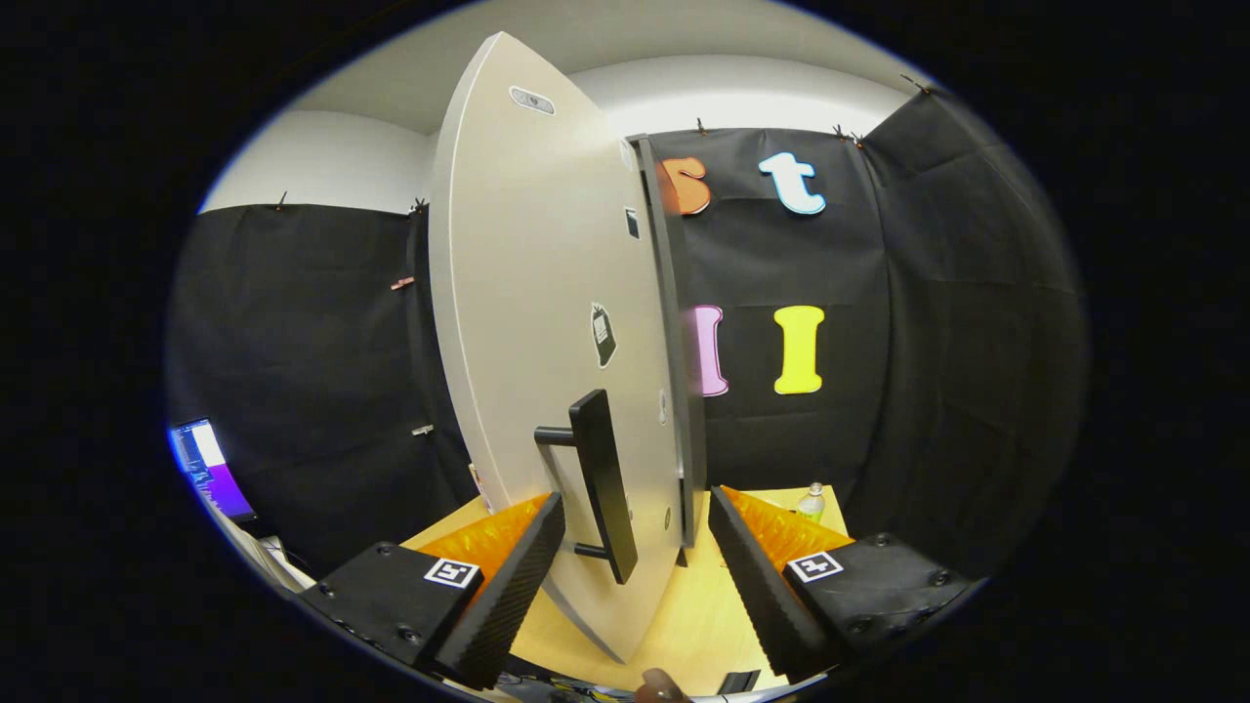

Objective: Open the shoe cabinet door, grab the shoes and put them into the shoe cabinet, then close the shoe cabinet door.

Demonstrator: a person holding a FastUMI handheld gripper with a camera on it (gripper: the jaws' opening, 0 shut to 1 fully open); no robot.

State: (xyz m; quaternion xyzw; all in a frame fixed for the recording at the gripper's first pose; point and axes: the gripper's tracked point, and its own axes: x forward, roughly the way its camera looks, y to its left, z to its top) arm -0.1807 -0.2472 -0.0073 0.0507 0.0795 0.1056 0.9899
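Claw (635, 557) gapes, fingers straddling cabinet door (547, 322) handle (603, 483), not touching.

A light wooden table (684, 625) carries the white shoe cabinet (547, 322), with a small bottle (811, 501) at its far right.

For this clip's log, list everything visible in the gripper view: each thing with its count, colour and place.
Tall flat cabinet door: one, off-white, swung edge-on just ahead of the fingers.
Black bar handle: one, on the door's lower part, between and just beyond the fingers.
Dark sticker: one, on the door above the handle.
Light wooden table top: one, pale yellow, under the door and fingers.
Small clear plastic bottle: one, green-capped, on the table beyond the right-hand finger.
Lit screen: one, blue-purple, beside the booth wall.
Gripper: one; its fingers are open, either side of the door's lower edge, not touching it.
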